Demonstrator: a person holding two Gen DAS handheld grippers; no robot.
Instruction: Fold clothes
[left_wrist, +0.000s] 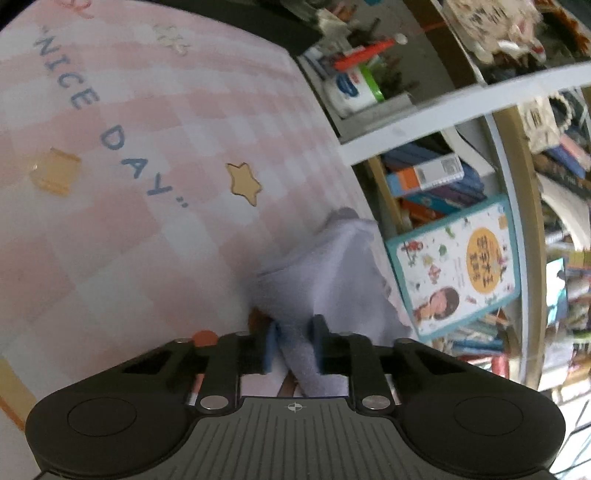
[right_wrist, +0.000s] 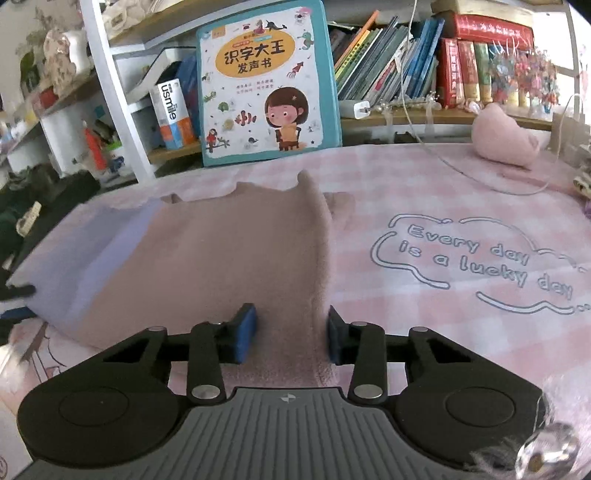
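Observation:
A fuzzy dusty-pink garment (right_wrist: 221, 258) lies spread on the pink checked mat (right_wrist: 424, 206). Its left part (right_wrist: 92, 258) looks pale lavender and stands up as a flap. My right gripper (right_wrist: 291, 336) hangs low over the garment's near right edge, open, with the edge running between its blue pads (right_wrist: 245, 332). In the left wrist view my left gripper (left_wrist: 295, 341) is shut on a bunched fold of pale lavender cloth (left_wrist: 332, 266), which stretches away from the pads above the mat (left_wrist: 147, 221). A dark blurred shape at the right wrist view's left edge may be the left gripper.
A teal picture book (right_wrist: 266, 81) leans on the bookshelf (right_wrist: 406, 114) behind the mat. A pink plush (right_wrist: 506, 136) and a thin cable (right_wrist: 480, 177) lie at the back right. Cluttered white shelves (right_wrist: 110, 110) stand at the left. The mat's right half carries printed lettering (right_wrist: 472, 258).

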